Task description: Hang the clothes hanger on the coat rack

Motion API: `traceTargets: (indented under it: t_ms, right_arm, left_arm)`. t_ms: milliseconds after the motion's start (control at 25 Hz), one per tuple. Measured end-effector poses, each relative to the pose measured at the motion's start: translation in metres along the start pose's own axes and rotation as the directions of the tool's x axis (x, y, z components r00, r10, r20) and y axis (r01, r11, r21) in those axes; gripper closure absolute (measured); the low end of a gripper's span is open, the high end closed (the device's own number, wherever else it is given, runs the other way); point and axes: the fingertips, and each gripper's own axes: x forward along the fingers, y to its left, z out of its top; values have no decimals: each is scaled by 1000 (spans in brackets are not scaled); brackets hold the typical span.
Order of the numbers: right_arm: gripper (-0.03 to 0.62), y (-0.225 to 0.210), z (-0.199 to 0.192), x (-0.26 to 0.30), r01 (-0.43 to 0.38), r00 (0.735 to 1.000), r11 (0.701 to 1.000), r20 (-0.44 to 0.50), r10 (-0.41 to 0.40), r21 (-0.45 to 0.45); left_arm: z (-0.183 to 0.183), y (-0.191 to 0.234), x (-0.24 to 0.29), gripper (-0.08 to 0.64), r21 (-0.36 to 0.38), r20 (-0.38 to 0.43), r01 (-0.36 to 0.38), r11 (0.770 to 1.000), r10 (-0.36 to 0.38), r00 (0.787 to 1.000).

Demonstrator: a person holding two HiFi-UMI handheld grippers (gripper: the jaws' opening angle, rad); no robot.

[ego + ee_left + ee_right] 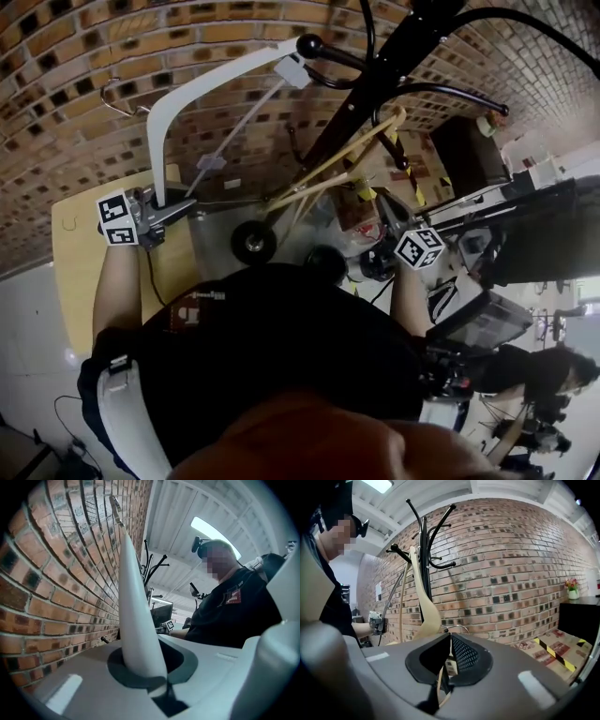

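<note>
My left gripper [176, 212] is shut on one arm end of a white plastic hanger [202, 86], which arches up toward the brick wall with its metal hook [114, 105] at the left. In the left gripper view the white arm [135, 616] rises straight out from between the jaws. My right gripper [448, 662] is shut on the thin lower bar of a pale wooden hanger [423, 603], which slants beside the black coat rack [375, 80]. The rack's curved, ball-tipped hooks [425, 531] stand above both hangers. The right gripper's marker cube [419, 247] is near the rack's pole.
A light wooden table [75, 253] stands at the left below the brick wall [112, 37]. A wheeled cart [251, 242] sits by the rack's foot. A black cabinet with flowers [573, 603], hazard-taped boxes [553, 644] and another person [553, 375] are at the right.
</note>
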Motion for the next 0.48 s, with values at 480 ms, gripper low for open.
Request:
traceTargets:
  t_ms: [480]
  right_arm:
    - [569, -3, 6, 9, 4, 1000, 1000, -17, -5, -26]
  left_arm:
    - [-2, 31, 55, 529, -18, -61, 127, 992, -128, 990]
